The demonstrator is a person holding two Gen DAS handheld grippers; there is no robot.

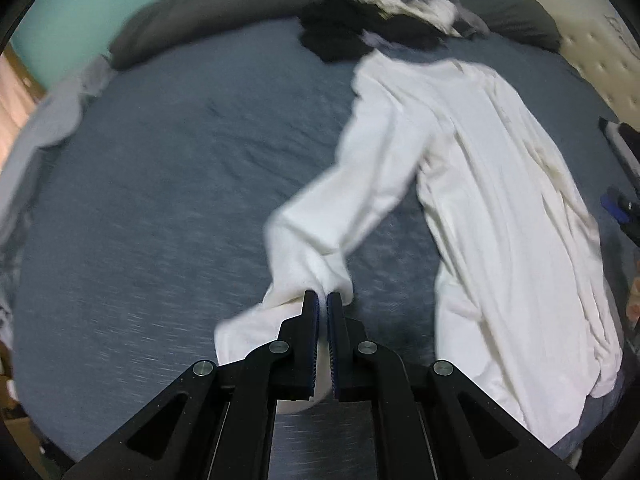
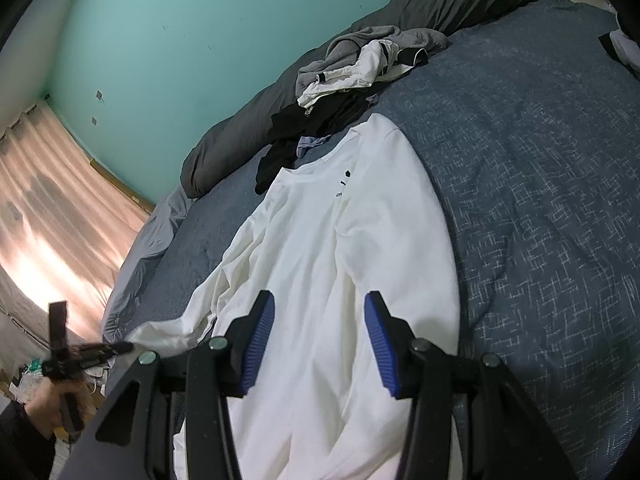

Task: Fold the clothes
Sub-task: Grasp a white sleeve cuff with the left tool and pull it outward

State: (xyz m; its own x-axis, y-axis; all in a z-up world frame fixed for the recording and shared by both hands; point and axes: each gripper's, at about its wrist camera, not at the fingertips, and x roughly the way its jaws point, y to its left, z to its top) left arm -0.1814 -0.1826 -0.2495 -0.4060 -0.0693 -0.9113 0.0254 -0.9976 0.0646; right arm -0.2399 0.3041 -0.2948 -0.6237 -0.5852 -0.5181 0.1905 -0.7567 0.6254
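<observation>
A white long-sleeved shirt lies spread on the blue-grey bed cover, body to the right, one sleeve stretched toward me. My left gripper is shut on the end of that sleeve and holds it just above the cover. In the right wrist view the same shirt lies front up with a small black print near the collar. My right gripper is open and empty above the shirt's lower body. The left gripper also shows in the right wrist view, at the sleeve's end.
A pile of black, grey and white clothes lies beyond the shirt's collar. A dark grey duvet roll runs along the teal wall. A curtain hangs on the left. A padded headboard stands on the right.
</observation>
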